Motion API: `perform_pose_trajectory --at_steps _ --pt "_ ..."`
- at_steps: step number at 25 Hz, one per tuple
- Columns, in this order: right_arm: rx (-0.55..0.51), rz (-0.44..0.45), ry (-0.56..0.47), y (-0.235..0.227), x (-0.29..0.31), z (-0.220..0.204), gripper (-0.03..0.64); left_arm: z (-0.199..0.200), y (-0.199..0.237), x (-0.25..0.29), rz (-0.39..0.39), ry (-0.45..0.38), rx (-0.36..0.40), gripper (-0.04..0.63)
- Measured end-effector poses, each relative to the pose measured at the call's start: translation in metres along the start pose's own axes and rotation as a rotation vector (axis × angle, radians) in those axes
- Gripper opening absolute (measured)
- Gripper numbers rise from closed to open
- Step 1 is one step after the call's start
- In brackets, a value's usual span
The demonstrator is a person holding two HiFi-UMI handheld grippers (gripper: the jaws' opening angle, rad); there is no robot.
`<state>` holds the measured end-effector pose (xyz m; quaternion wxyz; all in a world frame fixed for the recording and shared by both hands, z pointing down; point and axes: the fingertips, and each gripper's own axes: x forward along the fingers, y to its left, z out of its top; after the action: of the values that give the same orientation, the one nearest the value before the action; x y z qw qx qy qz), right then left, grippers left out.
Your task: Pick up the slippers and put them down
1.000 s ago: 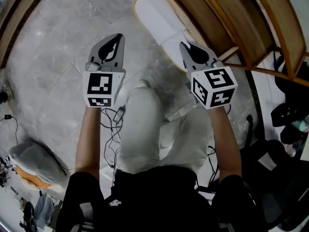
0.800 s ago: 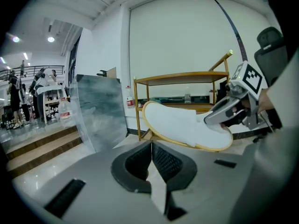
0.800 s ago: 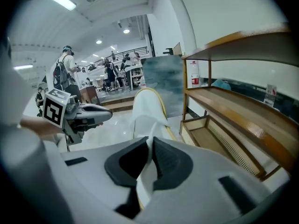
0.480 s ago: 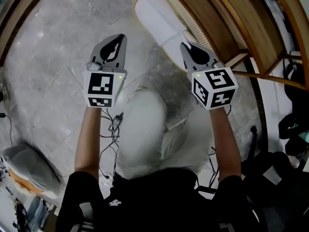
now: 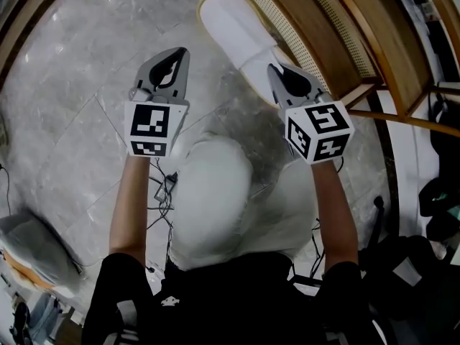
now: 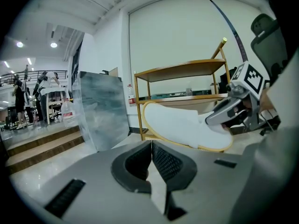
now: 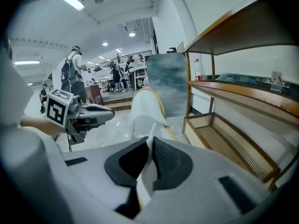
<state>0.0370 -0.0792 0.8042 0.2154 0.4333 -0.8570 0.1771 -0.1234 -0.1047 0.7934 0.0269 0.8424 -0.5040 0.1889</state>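
A white slipper (image 5: 233, 27) with a tan edge hangs over the marble floor beside the wooden rack. My right gripper (image 5: 277, 69) is shut on the slipper's upper, and white fabric shows pinched between its pads in the right gripper view (image 7: 152, 141). The slipper (image 7: 147, 108) stretches ahead of those jaws. My left gripper (image 5: 180, 52) is held to the left of the slipper, apart from it, shut with nothing in it. In the left gripper view its pads meet (image 6: 152, 143), and the slipper (image 6: 182, 127) shows on the right in the right gripper (image 6: 224, 115).
A wooden shelf rack (image 5: 323, 34) with a cane bottom shelf stands close on the right. A grey slab (image 6: 100, 111) leans near it. Cables (image 5: 167, 189) lie on the floor by my legs. A grey cushion (image 5: 32, 246) lies at the lower left, a black chair (image 5: 424, 264) at the right.
Both grippers and the held slipper have sunk toward the floor together. The rack and floor items drift outward in the head view. Neither grip has changed.
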Motion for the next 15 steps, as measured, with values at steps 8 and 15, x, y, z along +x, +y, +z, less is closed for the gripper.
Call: perform_pose_trajectory --at_steps 8,15 --pt "-0.003 0.01 0.006 0.007 0.017 -0.017 0.012 -0.027 0.004 0.003 0.002 0.012 -0.005 0.005" --pt "0.002 0.017 0.031 0.013 0.034 -0.039 0.012 -0.052 0.003 0.008 -0.007 0.024 -0.012 0.005"
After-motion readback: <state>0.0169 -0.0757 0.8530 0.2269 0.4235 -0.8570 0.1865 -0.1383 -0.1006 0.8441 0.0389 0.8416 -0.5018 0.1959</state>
